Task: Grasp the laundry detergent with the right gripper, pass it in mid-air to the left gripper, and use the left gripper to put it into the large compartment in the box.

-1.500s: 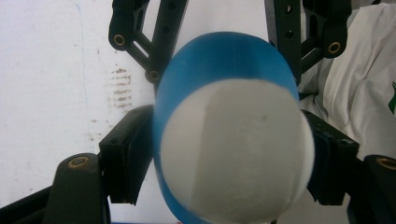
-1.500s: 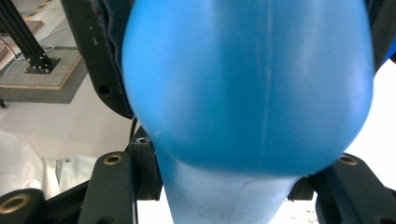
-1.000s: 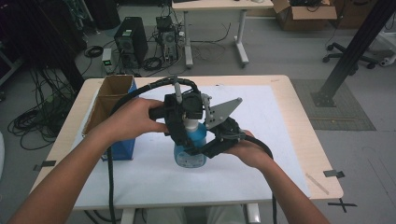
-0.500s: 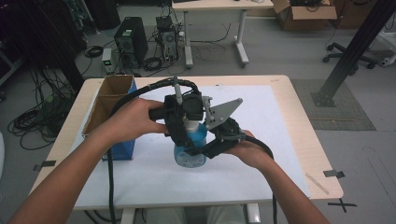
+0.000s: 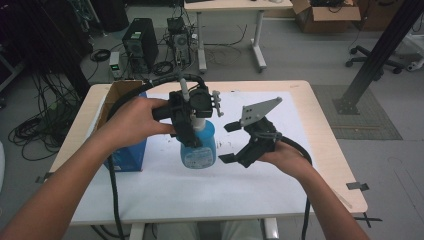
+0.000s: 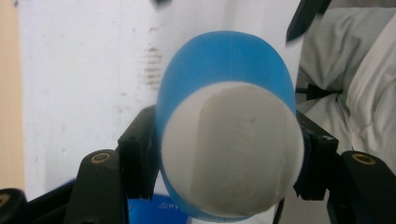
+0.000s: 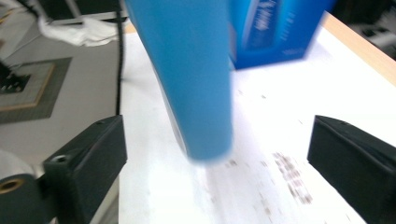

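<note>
The blue spray bottle (image 5: 199, 145) is held upright, just above the bench (image 5: 310, 105), clamped near its white top by the left gripper (image 5: 192, 117). The right gripper (image 5: 227, 142) is seen wide open just beside the bottle's body, with nothing held. The bottle's long axis is vertical; a blue box (image 5: 127, 155) lies on its far side.

Spray bottle (image 5: 198, 146) near the centre of the desk (image 5: 320, 125), on the sheet (image 5: 170, 185) covering most of the desk top. Open cardboard box (image 5: 122, 125) at the left edge, toward the far-left corner. Left tool (image 5: 192, 117) at the bottle's neck; right tool (image 5: 227, 142) just right of the bottle, apart from it.
</note>
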A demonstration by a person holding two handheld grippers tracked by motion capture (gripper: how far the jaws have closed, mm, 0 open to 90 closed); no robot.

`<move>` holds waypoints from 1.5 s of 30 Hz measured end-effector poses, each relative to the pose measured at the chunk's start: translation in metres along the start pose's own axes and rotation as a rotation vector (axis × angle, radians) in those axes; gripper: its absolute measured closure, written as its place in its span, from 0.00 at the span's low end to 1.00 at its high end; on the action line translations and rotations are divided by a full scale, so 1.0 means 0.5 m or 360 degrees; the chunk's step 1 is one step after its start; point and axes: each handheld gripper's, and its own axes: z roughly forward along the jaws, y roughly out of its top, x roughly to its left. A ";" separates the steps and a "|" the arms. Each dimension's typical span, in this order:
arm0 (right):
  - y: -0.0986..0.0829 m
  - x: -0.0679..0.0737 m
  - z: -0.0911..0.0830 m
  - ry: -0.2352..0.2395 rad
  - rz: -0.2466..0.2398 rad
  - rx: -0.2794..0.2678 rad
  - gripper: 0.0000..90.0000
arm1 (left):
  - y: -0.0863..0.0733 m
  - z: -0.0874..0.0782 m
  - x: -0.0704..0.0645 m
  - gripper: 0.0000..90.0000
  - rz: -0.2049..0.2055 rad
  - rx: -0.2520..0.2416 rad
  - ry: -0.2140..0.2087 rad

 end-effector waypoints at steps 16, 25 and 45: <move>-0.042 -0.050 -0.119 -0.0321 0.0142 0.0220 0.02 | -0.034 -0.095 0.067 0.42 -0.0439 0.0041 0.0227; -0.046 -0.063 -0.145 -0.0399 0.0142 0.0326 0.03 | -0.060 -0.139 0.105 0.42 -0.0692 0.0048 0.0295; -0.045 -0.105 -0.168 -0.0413 0.0145 0.0577 0.03 | -0.149 -0.209 0.169 0.42 -0.1301 0.0045 0.0499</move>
